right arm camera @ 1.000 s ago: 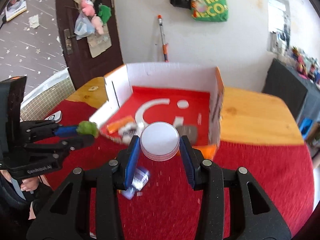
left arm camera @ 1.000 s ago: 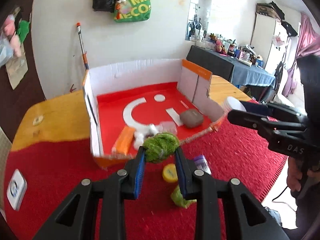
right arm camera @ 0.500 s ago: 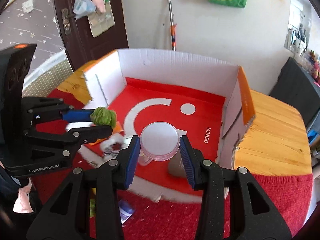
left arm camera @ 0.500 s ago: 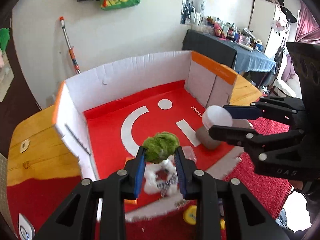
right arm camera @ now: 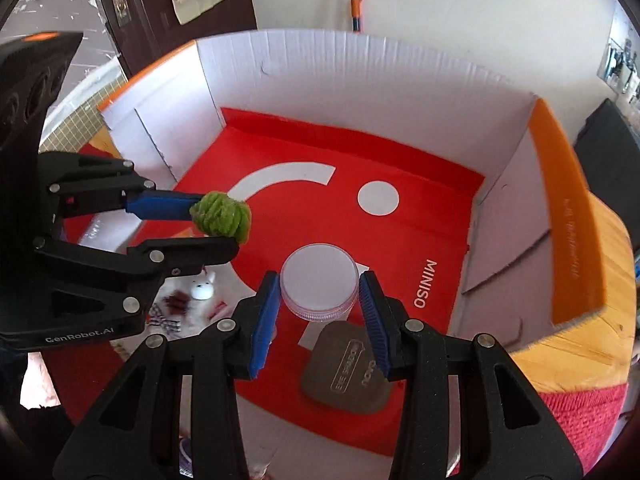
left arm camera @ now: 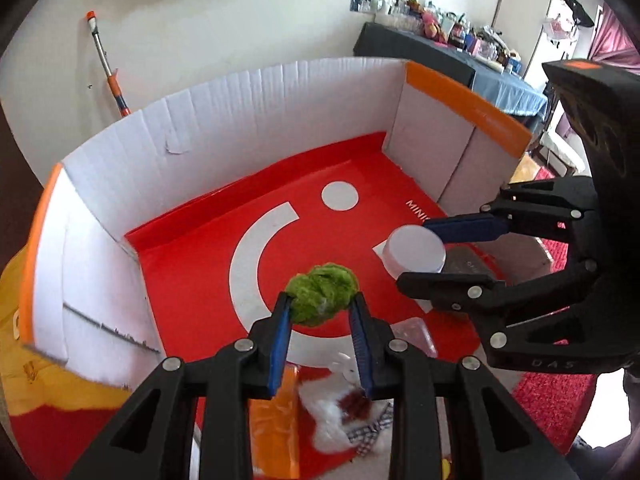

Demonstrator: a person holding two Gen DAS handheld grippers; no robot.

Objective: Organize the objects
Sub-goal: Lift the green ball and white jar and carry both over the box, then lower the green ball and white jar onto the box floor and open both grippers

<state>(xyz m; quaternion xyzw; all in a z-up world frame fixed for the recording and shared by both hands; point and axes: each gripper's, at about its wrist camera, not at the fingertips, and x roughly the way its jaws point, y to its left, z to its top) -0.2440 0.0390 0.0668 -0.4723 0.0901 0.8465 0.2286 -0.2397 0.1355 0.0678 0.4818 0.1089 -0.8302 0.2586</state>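
A shallow cardboard box with a red floor and white walls lies in front of both grippers; it also shows in the right wrist view. My left gripper is shut on a green fuzzy ball and holds it above the box floor; the ball also shows in the right wrist view. My right gripper is shut on a round white-lidded jar, held above the floor to the right of the ball; the jar also shows in the left wrist view.
Inside the box lie a grey pouch, a white plush toy, an orange packet and a clear plastic piece. The box stands on a wooden table with a red cloth.
Both grippers have moved forward from over the red cloth to over the box floor, each still holding its object. The box now fills both views.
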